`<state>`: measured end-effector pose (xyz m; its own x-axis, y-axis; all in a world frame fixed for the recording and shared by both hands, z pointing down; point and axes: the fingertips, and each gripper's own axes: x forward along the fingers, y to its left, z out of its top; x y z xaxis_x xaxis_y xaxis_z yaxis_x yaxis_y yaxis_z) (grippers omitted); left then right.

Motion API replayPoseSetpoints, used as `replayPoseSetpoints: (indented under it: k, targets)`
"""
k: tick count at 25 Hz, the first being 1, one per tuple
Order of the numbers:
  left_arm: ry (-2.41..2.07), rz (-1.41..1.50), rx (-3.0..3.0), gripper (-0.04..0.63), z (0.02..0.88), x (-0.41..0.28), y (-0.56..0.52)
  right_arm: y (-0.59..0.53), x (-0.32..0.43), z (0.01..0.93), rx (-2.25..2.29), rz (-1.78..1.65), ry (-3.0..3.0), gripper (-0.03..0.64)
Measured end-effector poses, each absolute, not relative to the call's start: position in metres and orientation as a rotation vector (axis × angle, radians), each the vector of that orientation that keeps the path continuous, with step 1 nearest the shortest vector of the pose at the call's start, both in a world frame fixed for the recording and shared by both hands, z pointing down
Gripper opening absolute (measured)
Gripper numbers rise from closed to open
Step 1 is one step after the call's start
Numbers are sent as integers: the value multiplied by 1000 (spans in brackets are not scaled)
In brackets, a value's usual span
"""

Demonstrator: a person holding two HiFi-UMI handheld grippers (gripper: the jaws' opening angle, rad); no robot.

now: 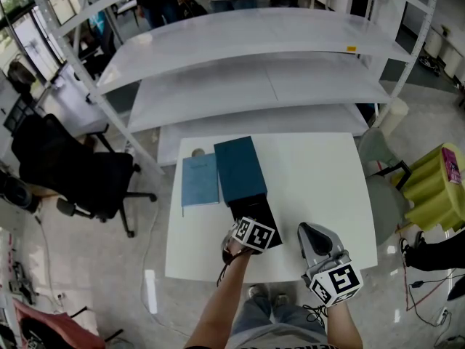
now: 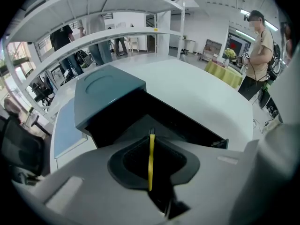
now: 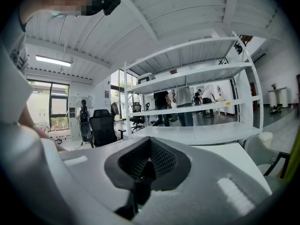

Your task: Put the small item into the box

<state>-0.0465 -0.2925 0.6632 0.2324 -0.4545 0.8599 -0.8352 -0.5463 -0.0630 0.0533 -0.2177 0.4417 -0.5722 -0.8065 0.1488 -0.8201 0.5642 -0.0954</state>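
Note:
A dark teal box (image 1: 240, 169) lies on the white table (image 1: 312, 173), its black inner drawer (image 1: 260, 209) pulled out toward me. My left gripper (image 1: 244, 222) hangs over that drawer, pointing steeply down. In the left gripper view the box sleeve (image 2: 108, 90) and the dark drawer opening (image 2: 159, 114) lie just beyond the jaws. The left gripper (image 2: 151, 146) is shut on a thin yellow item (image 2: 151, 161), seen edge-on between the pads. My right gripper (image 1: 309, 228) is held roughly level over the table's front right. Its jaws (image 3: 143, 170) are shut with nothing in them.
A light blue flat panel (image 1: 200, 180) lies against the box's left side. White shelving (image 1: 254, 86) stands behind the table, a black office chair (image 1: 80, 173) to the left, a yellow-green covered table (image 1: 436, 187) to the right. People stand in the background.

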Motion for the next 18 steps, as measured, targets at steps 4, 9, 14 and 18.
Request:
replayPoseSetpoints:
  k: [4, 9, 14, 18]
  targets:
    - [-1185, 1254, 2096, 67, 664, -47, -292, -217, 54, 442, 1407, 233, -2702, 3]
    - [-1187, 1278, 2095, 89, 666, -45, -291, -216, 55, 440, 1409, 228, -2702, 3]
    - [-1198, 1275, 2098, 89, 665, -46, -292, -216, 57, 440, 1413, 230, -2708, 3]
    - [-1194, 1182, 2123, 115, 659, -45, -290, -213, 58, 439, 1411, 227, -2704, 3]
